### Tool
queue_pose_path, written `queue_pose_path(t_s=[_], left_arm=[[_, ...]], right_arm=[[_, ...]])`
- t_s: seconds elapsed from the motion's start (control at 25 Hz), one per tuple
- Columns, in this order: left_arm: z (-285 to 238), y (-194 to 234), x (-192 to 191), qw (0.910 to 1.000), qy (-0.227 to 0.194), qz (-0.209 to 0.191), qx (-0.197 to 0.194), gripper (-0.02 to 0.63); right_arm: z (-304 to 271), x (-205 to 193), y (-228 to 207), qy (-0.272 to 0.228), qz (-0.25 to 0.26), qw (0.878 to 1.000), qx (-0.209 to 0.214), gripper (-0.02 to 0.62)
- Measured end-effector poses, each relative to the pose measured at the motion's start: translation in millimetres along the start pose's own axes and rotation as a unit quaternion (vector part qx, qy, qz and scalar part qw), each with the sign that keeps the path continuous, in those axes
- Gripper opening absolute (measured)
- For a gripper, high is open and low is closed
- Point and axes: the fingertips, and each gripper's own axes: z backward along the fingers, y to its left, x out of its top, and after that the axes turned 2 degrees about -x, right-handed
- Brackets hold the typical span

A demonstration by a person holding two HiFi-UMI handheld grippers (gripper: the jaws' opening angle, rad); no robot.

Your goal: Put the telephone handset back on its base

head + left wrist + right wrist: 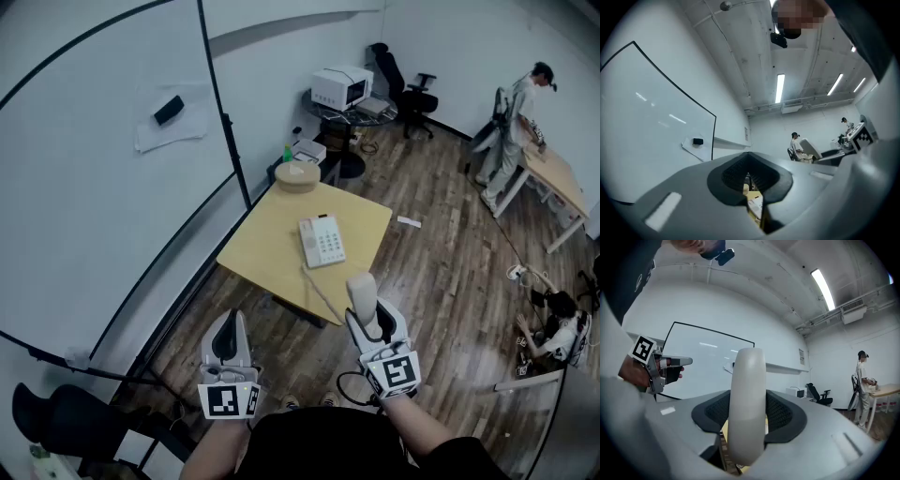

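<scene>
The right gripper (377, 323) is grasping the cream handset (362, 291) upright, just short of the bench's (272, 246) near edge, where the base (322, 241) is sitting. The left gripper (228, 339) is hanging clenched, empty; open floor (441, 272) is lying rightward.

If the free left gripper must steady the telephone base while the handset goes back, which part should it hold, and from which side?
Probably the near edge of the telephone base, on its keypad half, coming from the near side of the table. The empty cradle fills the left half and the cord leaves the near left corner, so both stay clear for the handset.
</scene>
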Motion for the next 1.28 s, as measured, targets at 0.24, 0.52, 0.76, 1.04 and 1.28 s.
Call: queue_pose_path(t_s=[0.24,0.52,0.76,1.04,1.28], left_arm=[[0,2,-3,1.0,0.001,0.003,-0.003,0.0],[-7,4,-6,1.0,0.006,0.0,-0.001,0.0],[-16,0,-11,0.9997,0.009,0.013,0.017,0.0],[-39,12,-16,0.9994,0.011,-0.016,0.03,0.0],[-85,48,-36,0.9995,0.009,-0.01,0.029,0.0]], right_arm=[[-2,-2,6,0.005,-0.007,1.0,0.002,0.225],[-6,-3,-4,-0.003,-0.047,0.999,-0.006,0.226],[-13,-8,-19,-0.004,-0.054,0.999,0.004,0.225],[-41,-14,-31,-0.003,-0.059,0.998,0.019,0.225],[-93,-24,-41,0.01,-0.06,0.998,0.014,0.225]])
